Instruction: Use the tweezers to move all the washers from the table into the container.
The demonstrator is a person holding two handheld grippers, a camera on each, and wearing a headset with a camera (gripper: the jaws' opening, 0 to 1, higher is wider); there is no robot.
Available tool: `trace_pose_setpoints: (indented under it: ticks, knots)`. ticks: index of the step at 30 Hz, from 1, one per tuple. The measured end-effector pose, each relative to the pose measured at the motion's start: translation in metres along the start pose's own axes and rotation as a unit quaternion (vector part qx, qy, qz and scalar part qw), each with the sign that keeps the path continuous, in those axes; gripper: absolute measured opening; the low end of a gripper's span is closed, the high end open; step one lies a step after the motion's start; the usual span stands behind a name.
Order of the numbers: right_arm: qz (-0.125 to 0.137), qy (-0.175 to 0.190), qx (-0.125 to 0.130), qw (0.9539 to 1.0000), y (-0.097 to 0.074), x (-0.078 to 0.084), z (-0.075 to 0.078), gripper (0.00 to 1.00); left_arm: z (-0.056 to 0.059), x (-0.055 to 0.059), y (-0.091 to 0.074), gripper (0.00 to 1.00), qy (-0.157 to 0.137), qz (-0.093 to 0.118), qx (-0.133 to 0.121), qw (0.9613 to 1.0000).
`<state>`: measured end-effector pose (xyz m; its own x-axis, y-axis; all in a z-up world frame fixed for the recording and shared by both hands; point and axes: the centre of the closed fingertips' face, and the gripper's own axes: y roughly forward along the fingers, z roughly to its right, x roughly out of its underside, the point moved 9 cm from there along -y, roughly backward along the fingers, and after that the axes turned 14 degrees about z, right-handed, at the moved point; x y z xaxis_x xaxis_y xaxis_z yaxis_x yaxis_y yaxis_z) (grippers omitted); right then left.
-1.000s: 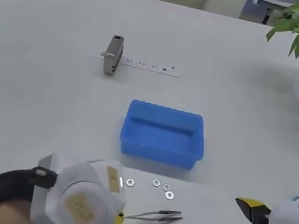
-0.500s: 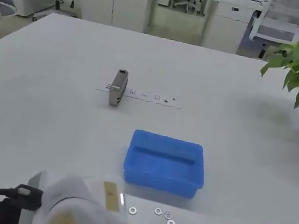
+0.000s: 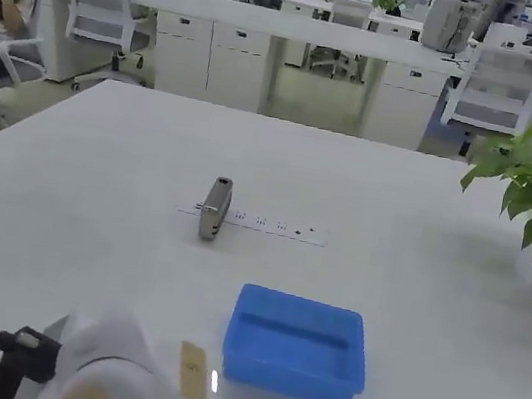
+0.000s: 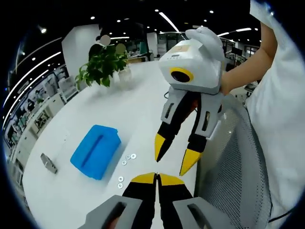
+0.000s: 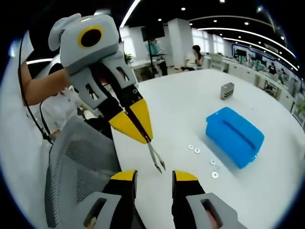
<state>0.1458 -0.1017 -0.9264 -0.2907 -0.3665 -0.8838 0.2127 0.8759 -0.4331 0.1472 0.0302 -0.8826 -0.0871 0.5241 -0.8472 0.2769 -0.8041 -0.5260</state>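
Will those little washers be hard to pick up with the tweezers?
Probably. The washers look tiny, thin and flat, so they may slip from the thin tweezers. They seem light, so a nudge likely slides them rather than rolling them.

The head view has tilted up, bringing office desks (image 3: 225,11) into sight.

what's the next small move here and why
Probably lower the left claw so the tips of the tweezers come down over the nearest washer. That claw is shut on the tweezers, which are held up away from the work, while the washers lie loose on the table beside the blue container.
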Motion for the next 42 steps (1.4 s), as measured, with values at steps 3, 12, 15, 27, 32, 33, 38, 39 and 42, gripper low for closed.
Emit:
trace_pose_setpoints:
  ticks: [3, 12, 15, 27, 32, 33, 38, 39, 42]
  knots:
    - [0.008, -0.007, -0.022, 0.9997, 0.006, -0.011, -0.004, 0.25, 0.0, -0.008, -0.008, 0.0, -0.004, 0.001, 0.019, 0.9998]
    - [0.008, -0.059, -0.071, 0.9957, 0.012, -0.034, -0.011, 0.13, 0.003, -0.036, -0.026, 0.0, 0.009, 0.013, 0.045, 0.9989]
    - [0.013, -0.065, -0.077, 0.9948, 0.013, -0.038, -0.014, 0.12, 0.005, -0.041, -0.027, 0.0, 0.013, 0.016, 0.05, 0.9985]
    - [0.02, -0.085, -0.084, 0.9926, 0.014, -0.044, -0.016, 0.04, 0.01, -0.045, -0.032, 0.0, 0.025, 0.025, 0.039, 0.9986]
    - [0.013, -0.1, -0.074, 0.9922, 0.014, -0.045, -0.016, 0.02, 0.012, -0.042, -0.031, 0.0, 0.023, 0.046, 0.009, 0.9986]
    - [0.012, -0.103, -0.072, 0.992, 0.014, -0.045, -0.015, 0.02, 0.012, -0.042, -0.031, 0.0, 0.022, 0.057, -0.01, 0.9981]
    - [0.02, -0.112, -0.062, 0.9915, 0.014, -0.049, -0.015, 0.0, 0.014, -0.039, -0.031, 0.0, 0.004, 0.093, -0.054, 0.9943]
    - [0.022, -0.112, -0.062, 0.9916, 0.014, -0.049, -0.015, 0.0, 0.013, -0.038, -0.032, 0.01, -0.003, 0.102, -0.075, 0.992]
    - [0.03, -0.108, -0.058, 0.9921, 0.015, -0.052, -0.013, 0.0, 0.011, -0.032, -0.034, 0.1, -0.025, 0.125, -0.122, 0.9843]
